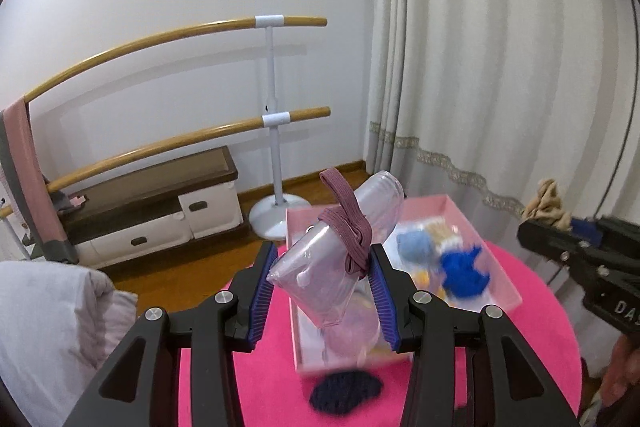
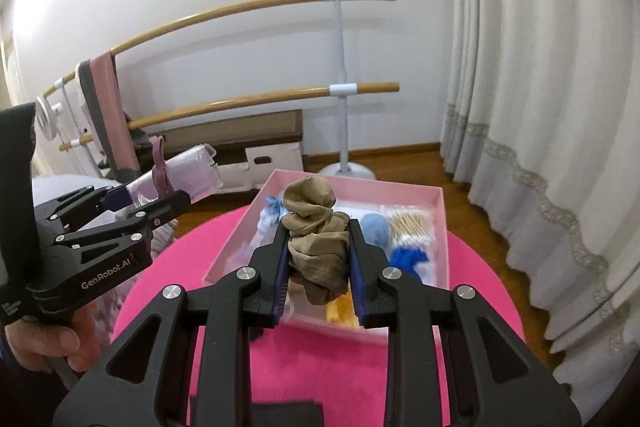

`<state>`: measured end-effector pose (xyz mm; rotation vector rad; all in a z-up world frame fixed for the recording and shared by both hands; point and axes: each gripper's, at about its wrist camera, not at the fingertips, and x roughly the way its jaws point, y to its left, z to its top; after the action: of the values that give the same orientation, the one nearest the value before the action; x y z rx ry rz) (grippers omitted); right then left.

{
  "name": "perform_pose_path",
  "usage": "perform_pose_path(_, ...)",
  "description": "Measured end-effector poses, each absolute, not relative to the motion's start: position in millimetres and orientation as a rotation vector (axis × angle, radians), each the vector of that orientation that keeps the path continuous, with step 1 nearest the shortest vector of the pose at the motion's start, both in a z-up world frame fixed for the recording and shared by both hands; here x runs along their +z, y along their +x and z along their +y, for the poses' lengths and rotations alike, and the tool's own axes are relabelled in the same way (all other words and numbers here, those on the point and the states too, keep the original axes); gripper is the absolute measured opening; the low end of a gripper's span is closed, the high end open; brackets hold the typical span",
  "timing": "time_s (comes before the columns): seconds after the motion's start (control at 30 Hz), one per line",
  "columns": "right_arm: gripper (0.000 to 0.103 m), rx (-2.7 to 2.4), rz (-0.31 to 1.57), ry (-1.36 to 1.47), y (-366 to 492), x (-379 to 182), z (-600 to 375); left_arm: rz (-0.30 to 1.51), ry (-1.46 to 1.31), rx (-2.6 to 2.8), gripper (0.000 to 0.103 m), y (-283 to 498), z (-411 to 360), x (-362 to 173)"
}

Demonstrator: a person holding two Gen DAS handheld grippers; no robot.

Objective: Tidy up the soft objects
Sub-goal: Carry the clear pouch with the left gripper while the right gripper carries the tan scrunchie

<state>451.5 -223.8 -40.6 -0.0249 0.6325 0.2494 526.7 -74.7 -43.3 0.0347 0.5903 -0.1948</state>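
- Left wrist view: the left tongs (image 1: pixel 324 289) are clamped on a rolled clear plastic pouch (image 1: pixel 320 275) bound with a mauve elastic band (image 1: pixel 347 227); the roll sticks up and away past the blue pads, above the bench.
- Below and behind the roll sits an open pink box (image 1: pixel 472 227) on the pink round bench (image 1: pixel 536 327). Inside it lie a pale blue knitted piece (image 1: pixel 414 242) and a bright blue knitted piece (image 1: pixel 466 269), blurred.
- A dark navy knitted piece (image 1: pixel 346 393) lies on the bench just outside the box's near wall.
- At the right edge the right tongs (image 1: pixel 560 227) hold a tan bundle (image 1: pixel 546 205).
- Around: a two-rail wooden barre (image 1: pixel 276 115) on a white stand, a low cabinet (image 1: pixel 160 203), a cream curtain (image 1: pixel 480 67), grey bedding (image 1: pixel 52 315) at left.
- Right wrist view: the right tongs (image 2: pixel 319 259) are closed tight on the tan stocking-like bundle (image 2: pixel 316 239), which hides the middle of the pink box (image 2: pixel 436 227).
- Beside the bundle, in the box, a pale blue ball (image 2: pixel 376 227), a pack of cotton swabs (image 2: pixel 410 225) and the bright blue piece (image 2: pixel 408 259).
- At left, a hand (image 2: pixel 48 343) carries the left tongs (image 2: pixel 160 197) with the plastic roll (image 2: pixel 188 175), well apart from the box.
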Motion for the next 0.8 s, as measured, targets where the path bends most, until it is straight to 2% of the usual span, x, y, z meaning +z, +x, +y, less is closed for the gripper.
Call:
perform_pose_path(0.17,0.024,0.253,0.688,0.036,508.9,-43.0,-241.7,0.620,0.032,-0.208,0.042,583.8,-87.5,-38.3)
perform_pose_path(0.43,0.024,0.199,0.819,0.114,586.1,-78.0,-282.4,0.734,-0.003,-0.245,0.042,671.4,-112.6,-53.4)
perform_pose_path(0.8,0.025,0.162,0.917,0.159,627.8,-120.0,-314.1,0.863,-0.017,-0.276,0.042,763.9,-147.4,-75.8)
